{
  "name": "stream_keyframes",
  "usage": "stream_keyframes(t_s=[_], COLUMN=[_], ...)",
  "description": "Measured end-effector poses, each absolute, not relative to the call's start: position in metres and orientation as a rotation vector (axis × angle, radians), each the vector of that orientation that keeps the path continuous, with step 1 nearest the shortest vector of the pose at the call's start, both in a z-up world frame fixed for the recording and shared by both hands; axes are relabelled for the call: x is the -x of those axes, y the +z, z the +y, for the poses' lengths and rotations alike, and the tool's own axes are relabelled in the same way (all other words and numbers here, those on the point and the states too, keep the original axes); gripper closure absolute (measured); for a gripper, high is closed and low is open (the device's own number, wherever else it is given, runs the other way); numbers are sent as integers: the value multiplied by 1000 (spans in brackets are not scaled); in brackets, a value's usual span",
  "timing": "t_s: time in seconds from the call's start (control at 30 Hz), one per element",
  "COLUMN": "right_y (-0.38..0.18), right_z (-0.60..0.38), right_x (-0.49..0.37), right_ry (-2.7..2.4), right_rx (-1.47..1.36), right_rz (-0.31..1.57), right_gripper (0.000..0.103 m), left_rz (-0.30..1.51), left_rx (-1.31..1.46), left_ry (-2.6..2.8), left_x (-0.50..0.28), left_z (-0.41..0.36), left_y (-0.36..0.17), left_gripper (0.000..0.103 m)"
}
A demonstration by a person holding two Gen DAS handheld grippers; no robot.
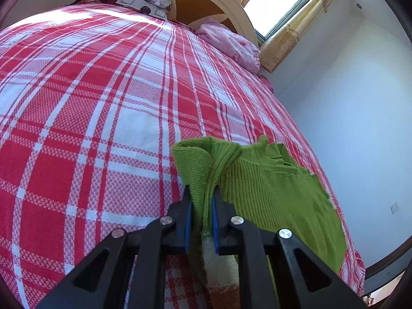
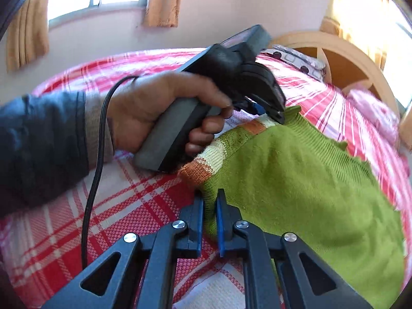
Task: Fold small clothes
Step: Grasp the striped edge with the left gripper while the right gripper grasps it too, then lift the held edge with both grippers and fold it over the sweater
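Note:
A small green knit sweater (image 1: 270, 193) with an orange and cream striped band lies on the red and white plaid bedspread (image 1: 90, 116). My left gripper (image 1: 202, 193) is shut on a bunched edge of the sweater, which stands up between its fingers. In the right wrist view the sweater (image 2: 296, 180) spreads to the right. My right gripper (image 2: 209, 195) is shut on the sweater's near edge by the striped band (image 2: 203, 167). The left gripper (image 2: 276, 116), held in a hand, pinches the sweater's far edge.
A patterned pillow (image 1: 139, 2) and a pink folded quilt (image 1: 229, 43) lie at the headboard (image 1: 206, 2). The bed's right edge runs along a white wall (image 1: 347, 116). A black cable (image 2: 95, 167) hangs from the left hand across the bedspread.

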State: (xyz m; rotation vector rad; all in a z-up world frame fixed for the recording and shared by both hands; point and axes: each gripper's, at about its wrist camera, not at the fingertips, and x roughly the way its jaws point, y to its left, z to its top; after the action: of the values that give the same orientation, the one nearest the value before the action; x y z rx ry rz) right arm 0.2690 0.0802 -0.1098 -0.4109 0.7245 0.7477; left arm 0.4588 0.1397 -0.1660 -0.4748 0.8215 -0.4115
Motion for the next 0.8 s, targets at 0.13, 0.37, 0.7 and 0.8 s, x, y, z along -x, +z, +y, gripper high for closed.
stream_keyframes(t_s=[0.13, 0.37, 0.7, 0.8], right_y=[-107, -98, -61, -50], right_z=[69, 47, -16, -42], right_x=[-274, -271, -281, -284], right_ry=[774, 787, 764, 752], right_rx=[306, 185, 29, -35], right_rz=[754, 760, 691, 675], right_gripper=[95, 96, 96, 96], left_rz=[836, 871, 798, 771], left_rx=[494, 618, 628, 632], left_ry=[-409, -405, -416, -429], left_x=[-460, -455, -446, -445], left_z=[140, 144, 118, 104], left_y=[-165, -163, -115, -98], left_gripper=[90, 92, 92, 92])
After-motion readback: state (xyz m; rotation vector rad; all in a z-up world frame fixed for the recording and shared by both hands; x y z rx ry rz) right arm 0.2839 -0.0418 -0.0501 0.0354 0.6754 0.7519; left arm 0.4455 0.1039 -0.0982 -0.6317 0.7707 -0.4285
